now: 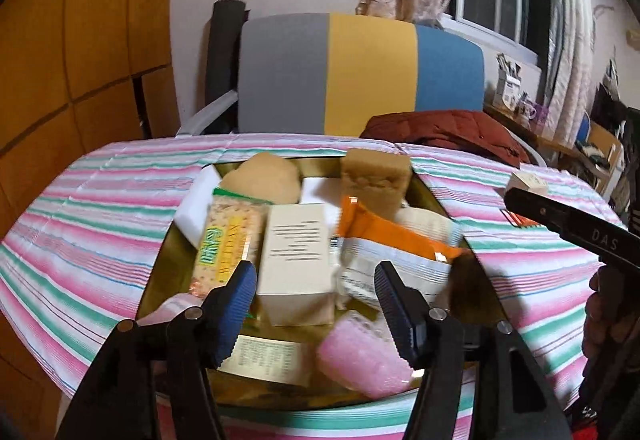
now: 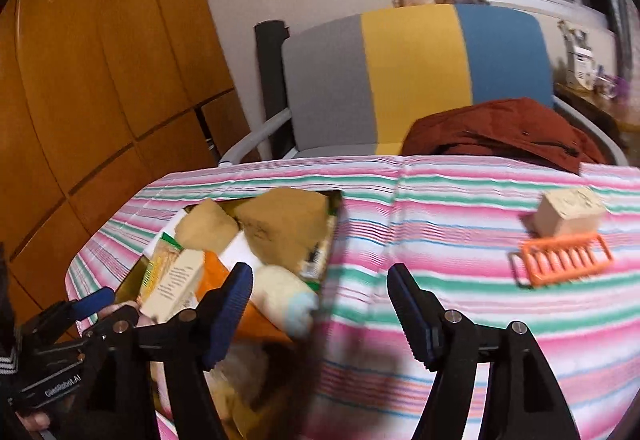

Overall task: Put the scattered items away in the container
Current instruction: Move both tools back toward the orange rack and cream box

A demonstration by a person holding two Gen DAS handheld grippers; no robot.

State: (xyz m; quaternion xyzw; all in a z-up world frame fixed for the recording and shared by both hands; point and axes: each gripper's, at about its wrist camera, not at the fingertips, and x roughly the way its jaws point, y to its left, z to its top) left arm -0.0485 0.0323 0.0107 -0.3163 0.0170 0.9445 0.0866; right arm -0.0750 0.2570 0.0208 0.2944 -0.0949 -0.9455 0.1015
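A gold container [image 1: 160,260] on the striped tablecloth holds several items: a cream box [image 1: 296,260], a cracker packet [image 1: 224,236], an orange-and-white packet [image 1: 392,248], brown sponges [image 1: 376,179] and a pink item [image 1: 360,360]. My left gripper [image 1: 316,288] hovers open over its near side; the cream box shows between the fingers, and the pads do not press it. My right gripper [image 2: 320,288] is open and empty over the container's right rim [image 2: 334,199]. A small beige box [image 2: 568,215] and an orange comb-like piece [image 2: 560,260] lie on the cloth to the right.
A chair [image 1: 360,75] with a grey, yellow and blue back stands behind the table, with a dark red jacket [image 1: 444,131] on it. Wooden cupboard doors [image 1: 80,39] fill the left. A cluttered shelf [image 1: 520,99] sits under the window at right.
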